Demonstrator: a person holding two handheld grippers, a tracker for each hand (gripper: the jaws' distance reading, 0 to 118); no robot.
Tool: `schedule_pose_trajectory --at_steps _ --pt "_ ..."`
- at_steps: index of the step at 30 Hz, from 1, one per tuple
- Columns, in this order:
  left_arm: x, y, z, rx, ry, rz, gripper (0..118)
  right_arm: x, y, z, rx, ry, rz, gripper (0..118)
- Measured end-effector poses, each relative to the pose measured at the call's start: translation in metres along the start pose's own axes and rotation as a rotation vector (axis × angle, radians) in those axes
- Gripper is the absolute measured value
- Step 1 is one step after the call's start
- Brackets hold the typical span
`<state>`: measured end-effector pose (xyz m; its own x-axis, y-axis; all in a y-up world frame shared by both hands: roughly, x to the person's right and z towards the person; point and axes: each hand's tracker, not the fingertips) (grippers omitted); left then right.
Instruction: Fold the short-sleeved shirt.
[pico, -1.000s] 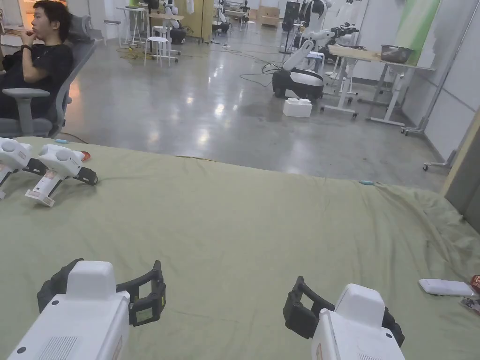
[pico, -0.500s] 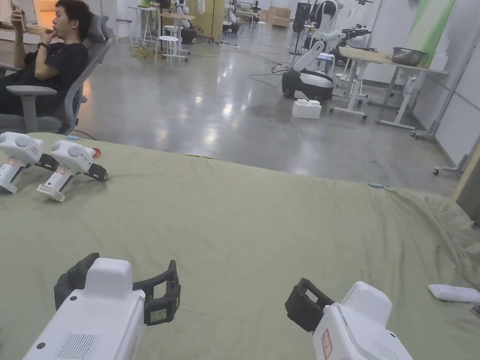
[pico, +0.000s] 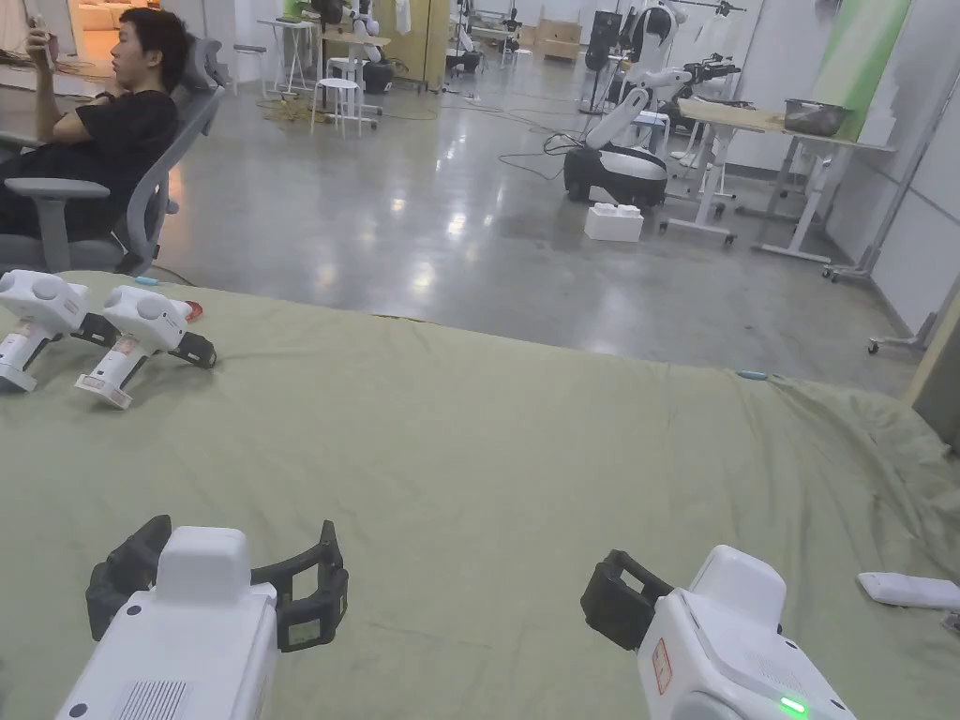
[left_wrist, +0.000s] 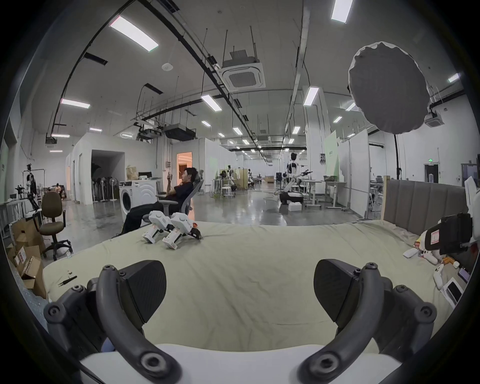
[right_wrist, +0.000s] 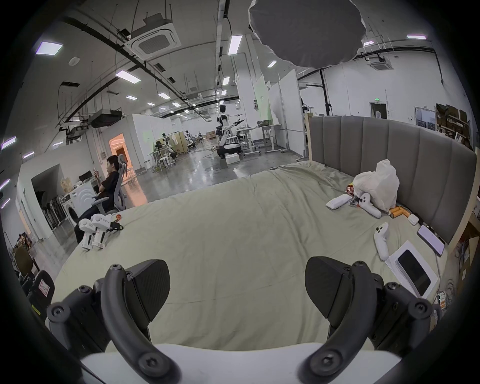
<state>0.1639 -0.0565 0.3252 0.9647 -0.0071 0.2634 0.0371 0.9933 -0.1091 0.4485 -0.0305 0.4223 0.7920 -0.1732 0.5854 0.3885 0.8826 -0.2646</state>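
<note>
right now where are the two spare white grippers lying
In the head view the two spare white grippers lie side by side at the far left edge of the green bed sheet, just in front of the seated person.

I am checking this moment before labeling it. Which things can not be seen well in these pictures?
- Right gripper: in the head view its white body hides one jaw.
- White device on the green sheet: cut off by the head view's right edge.
- Items by the headboard: too small to identify in the right gripper view.
</note>
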Motion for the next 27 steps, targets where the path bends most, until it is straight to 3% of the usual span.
schedule_pose_trajectory --at_steps 15,21,24,26,27 --pt "0.004 0.004 0.001 0.007 -0.051 -0.042 115 0.008 -0.003 -0.006 -0.032 0.004 -0.012 107" --pt "0.004 0.002 -0.001 0.016 -0.061 -0.041 116 0.008 -0.009 -0.005 0.012 -0.005 0.035 107" --pt "0.003 0.002 -0.003 0.006 -0.06 -0.026 116 0.012 -0.011 -0.004 0.063 0.036 0.055 107" --pt "0.002 0.002 -0.004 0.002 -0.059 -0.025 116 0.011 -0.013 -0.001 0.098 0.075 0.103 107" --pt "0.002 0.002 -0.005 0.003 -0.06 -0.025 116 0.008 -0.014 0.0 0.117 0.048 0.135 107"
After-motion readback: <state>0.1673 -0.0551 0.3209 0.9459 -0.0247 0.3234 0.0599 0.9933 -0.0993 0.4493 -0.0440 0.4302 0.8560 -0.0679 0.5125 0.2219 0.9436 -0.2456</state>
